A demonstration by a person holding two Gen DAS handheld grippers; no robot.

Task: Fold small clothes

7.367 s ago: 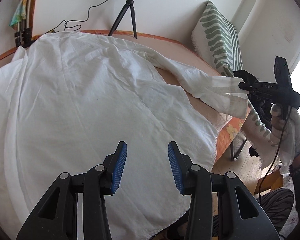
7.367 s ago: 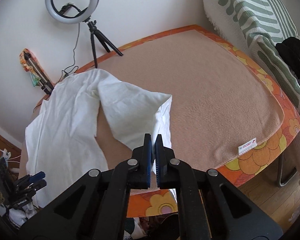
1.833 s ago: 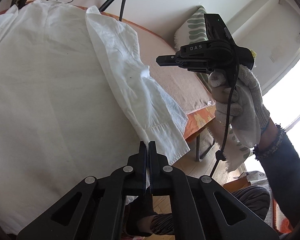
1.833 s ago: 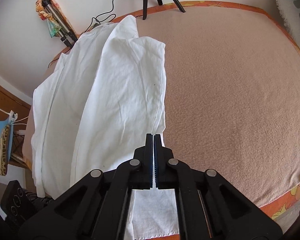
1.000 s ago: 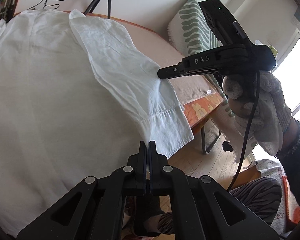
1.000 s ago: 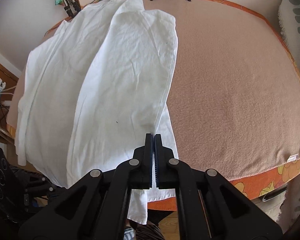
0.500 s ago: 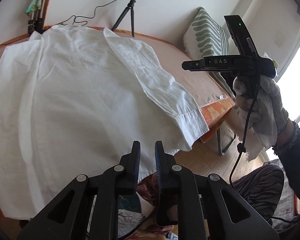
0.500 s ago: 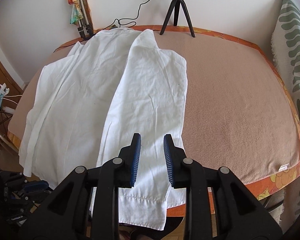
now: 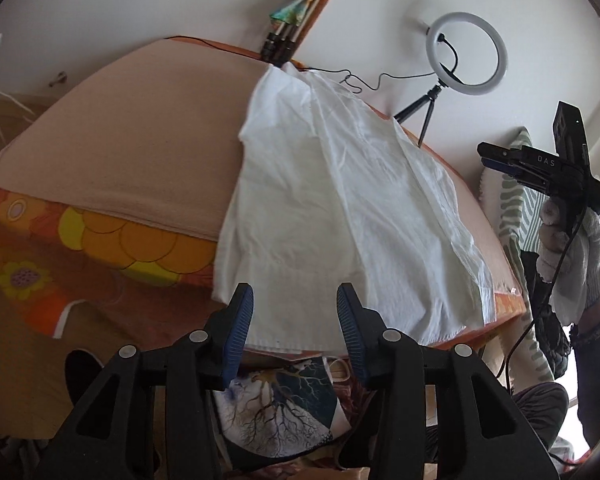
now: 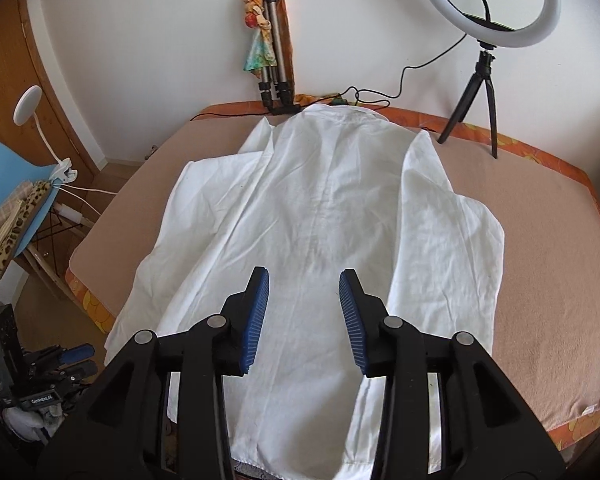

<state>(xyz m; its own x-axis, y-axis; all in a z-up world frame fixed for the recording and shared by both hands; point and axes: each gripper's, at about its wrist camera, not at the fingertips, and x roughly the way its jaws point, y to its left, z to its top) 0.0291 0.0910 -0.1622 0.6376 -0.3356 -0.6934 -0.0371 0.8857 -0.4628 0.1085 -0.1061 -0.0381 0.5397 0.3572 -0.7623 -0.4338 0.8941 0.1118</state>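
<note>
A white shirt (image 10: 332,216) lies flat, back up, on the peach blanket of the table (image 10: 540,280), collar at the far edge. Its right sleeve (image 10: 452,248) is folded in over the body. The hem hangs over the near edge. The shirt also shows in the left wrist view (image 9: 340,208). My right gripper (image 10: 302,316) is open and empty above the lower middle of the shirt. My left gripper (image 9: 293,328) is open and empty, off the near edge below the hem. The right gripper also shows in the left wrist view (image 9: 500,160), raised at the right.
A ring light on a tripod (image 10: 488,20) stands at the far right of the table. A folded tripod with a colourful cloth (image 10: 269,52) leans on the wall. A blue chair (image 10: 7,184) is at the left. A green-patterned cushion (image 9: 516,200) is at the right.
Both grippers have let go of the sleeve and opened wide. Both have pulled back from the shirt; the left one has dropped below the table's near edge.
</note>
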